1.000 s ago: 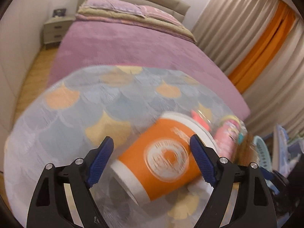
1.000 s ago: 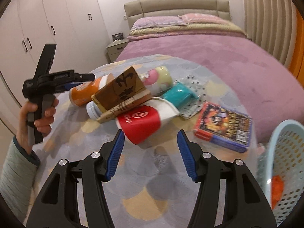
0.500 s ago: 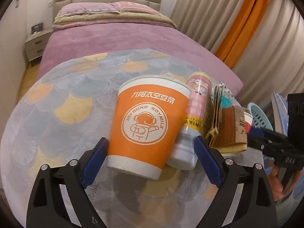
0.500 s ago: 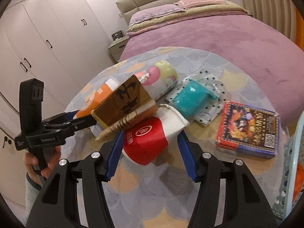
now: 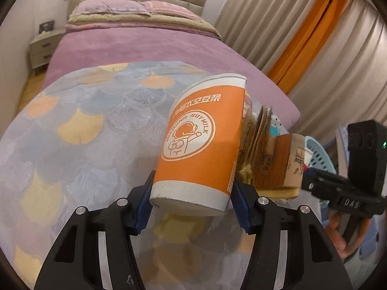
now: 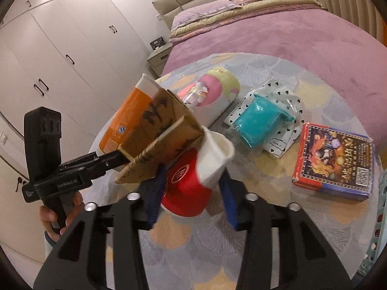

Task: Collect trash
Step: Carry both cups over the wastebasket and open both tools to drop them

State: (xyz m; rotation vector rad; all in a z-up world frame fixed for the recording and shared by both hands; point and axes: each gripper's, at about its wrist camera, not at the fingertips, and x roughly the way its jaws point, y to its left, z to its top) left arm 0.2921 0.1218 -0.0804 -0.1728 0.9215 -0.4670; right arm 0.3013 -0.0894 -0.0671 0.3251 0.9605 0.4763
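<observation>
Both grippers loaded at once, presumably to clear two pieces of trash in a single trip to the pale blue basket.

Left gripper: blue pads clamped on the white base band of the orange soymilk cup, held upright and lifted clear of the patterned tablecloth. Low grip, likely because the base is the stiffest part of a paper cup.

Right gripper: closed around the red paper cup, tipped forward, white rim crumpled. Brown cardboard piece leaning across the red cup, touching it and the orange cup; whether pinched or merely resting, cannot tell.

Behind the red cup on the cloth: pink and yellow bottle on its side, teal pouch on a heart-print wrapper, printed box to the right of it.

Basket at the right edge of the cloth, close to the box.
</observation>
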